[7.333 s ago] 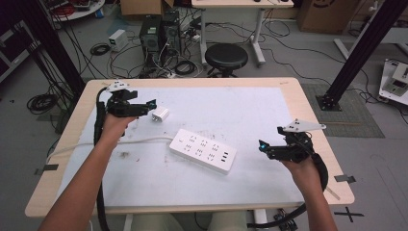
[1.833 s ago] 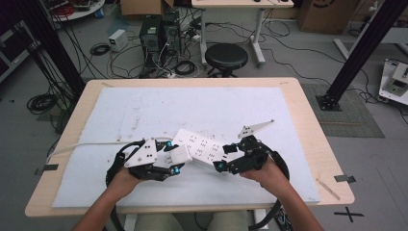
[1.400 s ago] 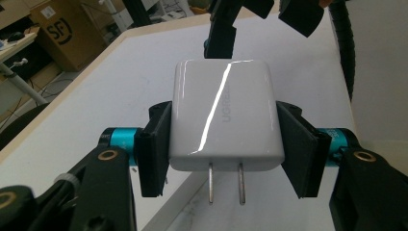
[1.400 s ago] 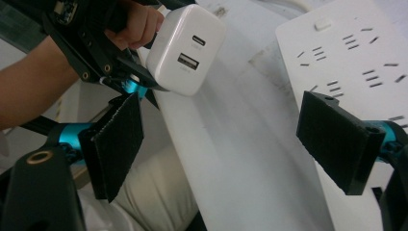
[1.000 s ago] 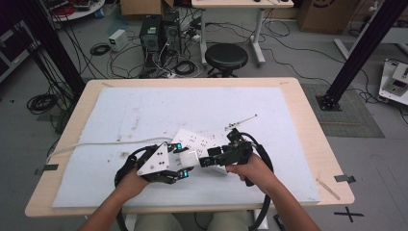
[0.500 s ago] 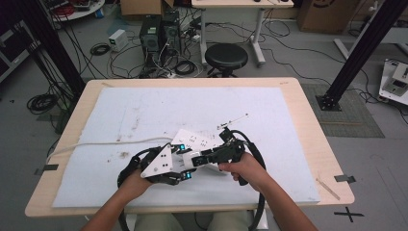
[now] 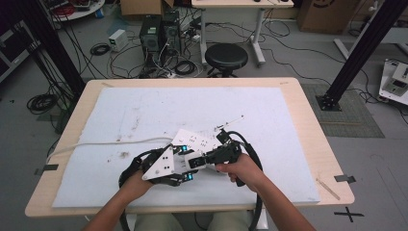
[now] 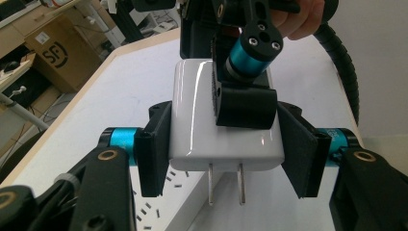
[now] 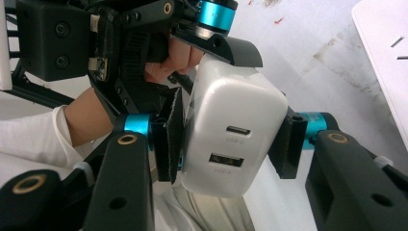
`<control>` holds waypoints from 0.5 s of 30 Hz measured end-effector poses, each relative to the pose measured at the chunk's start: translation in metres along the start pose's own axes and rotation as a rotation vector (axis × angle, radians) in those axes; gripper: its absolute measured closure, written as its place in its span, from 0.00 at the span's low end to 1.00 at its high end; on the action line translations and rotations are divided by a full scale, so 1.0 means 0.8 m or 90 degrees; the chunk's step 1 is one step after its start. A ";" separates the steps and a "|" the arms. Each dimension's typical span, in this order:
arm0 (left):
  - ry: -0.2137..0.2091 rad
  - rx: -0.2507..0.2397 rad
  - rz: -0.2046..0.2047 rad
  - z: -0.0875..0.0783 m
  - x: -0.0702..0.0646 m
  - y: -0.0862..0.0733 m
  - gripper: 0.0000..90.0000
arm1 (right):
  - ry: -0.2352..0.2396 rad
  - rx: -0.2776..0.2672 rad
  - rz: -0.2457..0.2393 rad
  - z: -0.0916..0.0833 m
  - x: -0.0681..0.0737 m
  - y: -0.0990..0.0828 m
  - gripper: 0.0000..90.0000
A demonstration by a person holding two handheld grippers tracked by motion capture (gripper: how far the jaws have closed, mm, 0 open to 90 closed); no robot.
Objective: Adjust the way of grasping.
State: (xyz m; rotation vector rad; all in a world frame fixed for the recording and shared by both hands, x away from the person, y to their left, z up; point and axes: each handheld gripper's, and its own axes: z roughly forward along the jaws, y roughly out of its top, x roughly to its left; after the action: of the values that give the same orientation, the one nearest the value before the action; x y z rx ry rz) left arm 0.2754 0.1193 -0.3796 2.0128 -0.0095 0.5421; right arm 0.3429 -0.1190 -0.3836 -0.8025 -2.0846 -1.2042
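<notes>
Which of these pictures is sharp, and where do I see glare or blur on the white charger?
Left gripper view: the charger and its prongs are crisp, with soft glare streaks along its glossy top; the boxes behind are a bit soft. Right gripper view: the charger's port face is sharp with even light, while the jaws at the bottom edge look slightly blurred. High view: evenly lit but coarse, so the charger is a small pale blob.

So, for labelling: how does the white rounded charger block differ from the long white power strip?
The white rounded charger block is short and chunky; the long white power strip is flat and elongated. The block is held up; the strip lies on the white mat. The block carries two metal prongs; the strip has slots. Both are white plastic.
</notes>
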 end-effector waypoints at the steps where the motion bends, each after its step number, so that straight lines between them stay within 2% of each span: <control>1: -0.001 -0.001 0.002 0.000 0.000 0.000 0.47 | 0.005 -0.003 0.005 0.000 -0.001 0.000 0.63; 2: -0.002 0.000 0.003 0.000 0.000 0.000 0.47 | 0.011 -0.006 0.004 0.000 -0.003 -0.001 0.64; 3: -0.004 0.001 -0.001 0.001 0.000 0.000 0.47 | 0.008 -0.002 0.013 -0.001 -0.002 -0.001 0.65; 5: -0.007 -0.002 -0.017 0.001 0.000 -0.001 0.45 | -0.001 -0.008 0.010 -0.001 -0.002 -0.002 0.68; 7: -0.014 -0.001 -0.039 0.000 0.000 -0.001 0.35 | -0.018 -0.014 0.003 -0.003 -0.002 -0.003 0.69; 9: -0.018 0.003 -0.045 -0.001 -0.001 -0.002 0.30 | -0.032 -0.026 -0.003 -0.008 -0.003 -0.004 0.70; 11: -0.018 0.010 -0.069 -0.001 -0.001 -0.004 0.26 | -0.047 -0.029 -0.009 -0.012 -0.003 -0.006 0.70; 14: -0.018 0.013 -0.076 -0.003 -0.001 -0.006 0.25 | -0.058 -0.033 -0.014 -0.016 -0.004 -0.008 0.70; 15: -0.011 0.020 -0.092 -0.005 0.000 -0.011 0.25 | -0.060 -0.038 -0.017 -0.018 -0.004 -0.009 0.70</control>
State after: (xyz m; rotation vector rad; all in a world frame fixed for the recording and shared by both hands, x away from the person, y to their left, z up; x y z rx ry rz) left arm 0.2764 0.1268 -0.3856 2.0310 0.1338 0.4353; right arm 0.3426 -0.1356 -0.3838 -0.8757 -2.1498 -1.2712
